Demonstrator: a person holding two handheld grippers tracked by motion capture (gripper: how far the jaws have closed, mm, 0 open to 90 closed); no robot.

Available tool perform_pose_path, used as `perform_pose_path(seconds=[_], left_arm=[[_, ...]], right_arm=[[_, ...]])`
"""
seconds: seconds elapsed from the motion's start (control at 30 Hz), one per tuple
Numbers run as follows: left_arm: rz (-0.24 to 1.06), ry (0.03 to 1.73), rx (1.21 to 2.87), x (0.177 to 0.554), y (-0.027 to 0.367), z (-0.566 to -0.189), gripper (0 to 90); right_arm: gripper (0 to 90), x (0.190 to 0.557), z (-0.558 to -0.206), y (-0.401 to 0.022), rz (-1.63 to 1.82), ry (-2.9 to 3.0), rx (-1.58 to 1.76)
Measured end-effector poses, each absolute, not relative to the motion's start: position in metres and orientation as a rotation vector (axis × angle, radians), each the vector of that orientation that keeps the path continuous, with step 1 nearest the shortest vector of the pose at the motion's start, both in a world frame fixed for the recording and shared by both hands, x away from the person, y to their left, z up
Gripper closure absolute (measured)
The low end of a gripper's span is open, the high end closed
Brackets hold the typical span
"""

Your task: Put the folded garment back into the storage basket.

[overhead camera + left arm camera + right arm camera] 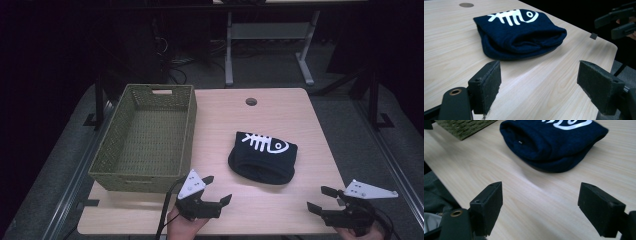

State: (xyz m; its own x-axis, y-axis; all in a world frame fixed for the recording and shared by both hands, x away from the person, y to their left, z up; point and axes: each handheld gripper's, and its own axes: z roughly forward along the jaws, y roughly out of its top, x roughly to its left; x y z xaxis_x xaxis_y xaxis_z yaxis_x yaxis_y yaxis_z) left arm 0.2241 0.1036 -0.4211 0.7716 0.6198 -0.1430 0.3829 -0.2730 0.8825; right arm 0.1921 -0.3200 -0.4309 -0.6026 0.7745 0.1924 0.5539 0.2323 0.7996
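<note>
Beanie point(263, 158), dark navy with a white fish-skeleton print on top, lies flat near the middle of a pale wooden desk point(280, 105). Its open, folded cuff faces the person's side, so the opening is what both grippers look into. In the left gripper view the beanie point(519, 35) sits ahead of the fingers; in the right gripper view the beanie point(554, 142) is likewise ahead and apart from them.

A person holds a gripper in each hand at the near desk edge. The left gripper point(215, 192) is in front of the beanie's left side, its fingers spread wide with nothing between them. The right gripper point(320, 198) is off to the beanie's right, near the desk's right corner, fingers point(487, 205) also spread wide and empty. Neither touches the beanie. Placed on either side of the cuff, they look set to take the hat from both ends, probably because soft knit sags when lifted by one point.

An empty green woven basket point(186, 125) stands at the left of the desk, just beside the beanie's area, a likely place for the hat to go.
</note>
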Motion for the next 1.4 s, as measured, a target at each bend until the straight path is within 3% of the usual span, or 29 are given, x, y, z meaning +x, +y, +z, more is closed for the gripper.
perform_pose_path(seconds=[0.7,1.4], left_arm=[[0.216,0.823,1.918,0.276,0.072,-0.431,18.4],[0.255,0.880,1.931,0.321,0.047,-0.425,20.0]], right_arm=[[15.3,0.248,-0.414,-0.309,1.324,2.296,1.287],[15.9,0.312,-0.407,-0.303,1.266,2.377,1.331]])
